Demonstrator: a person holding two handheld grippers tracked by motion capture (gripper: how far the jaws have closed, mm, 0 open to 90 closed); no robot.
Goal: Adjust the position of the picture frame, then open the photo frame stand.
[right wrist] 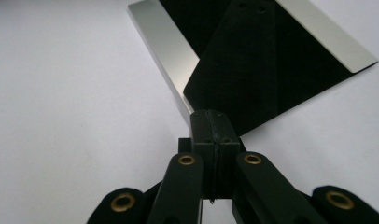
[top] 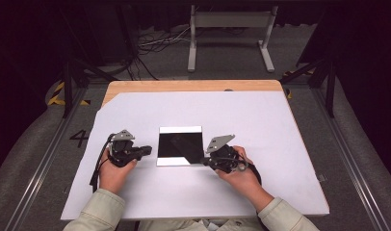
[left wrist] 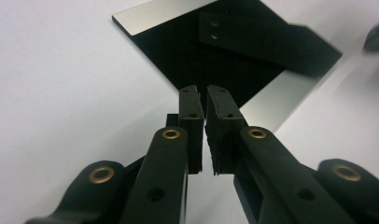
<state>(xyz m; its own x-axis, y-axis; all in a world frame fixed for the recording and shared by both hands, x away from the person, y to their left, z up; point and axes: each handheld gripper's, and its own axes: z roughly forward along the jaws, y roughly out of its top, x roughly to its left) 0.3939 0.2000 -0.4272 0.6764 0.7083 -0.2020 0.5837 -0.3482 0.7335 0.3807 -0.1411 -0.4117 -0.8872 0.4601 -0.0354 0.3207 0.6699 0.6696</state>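
Sleeves (top: 104,209) at bottom edge of the high view, forearms in, one gripper per hand, both low over the white sheet (top: 261,125) that covers the table (top: 184,85).

L gripper (top: 146,150) sits just left of the mirror (top: 180,146), tips aimed at its left edge but apart from it. Its own view shows the pads (left wrist: 191,105) w/ a thin slit between them, nothing in the slit, so barely open and empty. Tips hover near the mirror's near corner; contact can't be told.

R gripper (top: 206,160) comes in at the mirror's near right corner. In its own view the jaws are pressed flat together, closed on nothing, tips right at the edge of the mirror (right wrist: 271,70); touching or just short, can't tell.

Mirror lies flat at mid-table, square, dark centre w/ bright strips at far and near edges. A dark angled shape across it is prob. a gripper's reflection.

Judgement: both hands flank the plate at opposite sides, prob. to nudge or square it w/ closed tips, not to pinch it. It's thin and flat on the sheet, so no edge to get under w/o sliding it first.
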